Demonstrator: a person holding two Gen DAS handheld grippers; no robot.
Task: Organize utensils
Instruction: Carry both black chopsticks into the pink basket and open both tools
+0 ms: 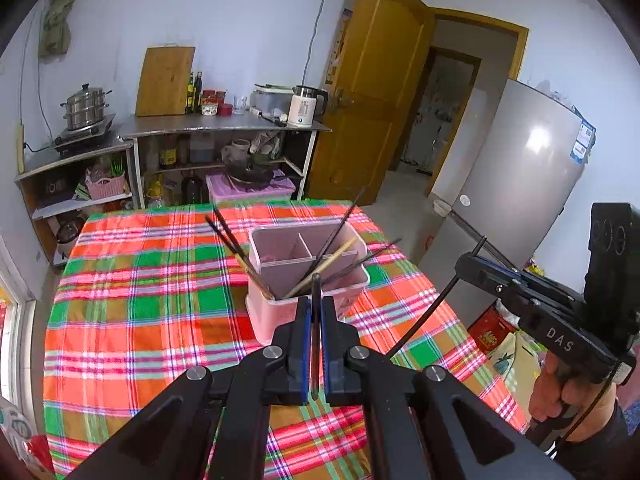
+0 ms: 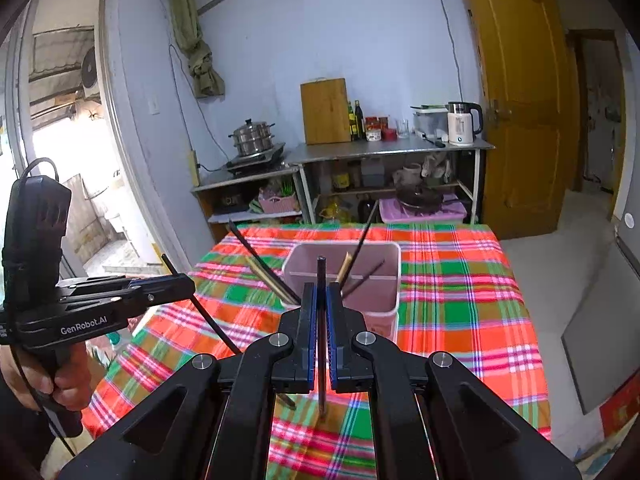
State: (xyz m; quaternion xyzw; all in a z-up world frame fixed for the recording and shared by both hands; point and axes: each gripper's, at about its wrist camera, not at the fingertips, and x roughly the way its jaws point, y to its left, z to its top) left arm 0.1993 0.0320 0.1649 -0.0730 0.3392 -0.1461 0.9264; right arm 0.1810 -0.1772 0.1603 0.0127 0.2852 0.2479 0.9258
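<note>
The tablecloth [image 1: 160, 320] was plaid in red-orange, green, pink and white. At its 12 o'clock side the utensil holder [image 1: 276, 312] was pale pink, holding black and tan chopsticks [image 1: 340, 254]. Both grippers were black with blue pads [image 2: 312, 340].

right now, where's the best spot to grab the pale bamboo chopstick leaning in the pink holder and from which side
Take the pale bamboo chopstick by its upper end, which sticks up above the rim of the pink holder; its lower part is down inside a compartment. Come from above, probably along its tilt, since dark chopsticks lean close on either side.
</note>
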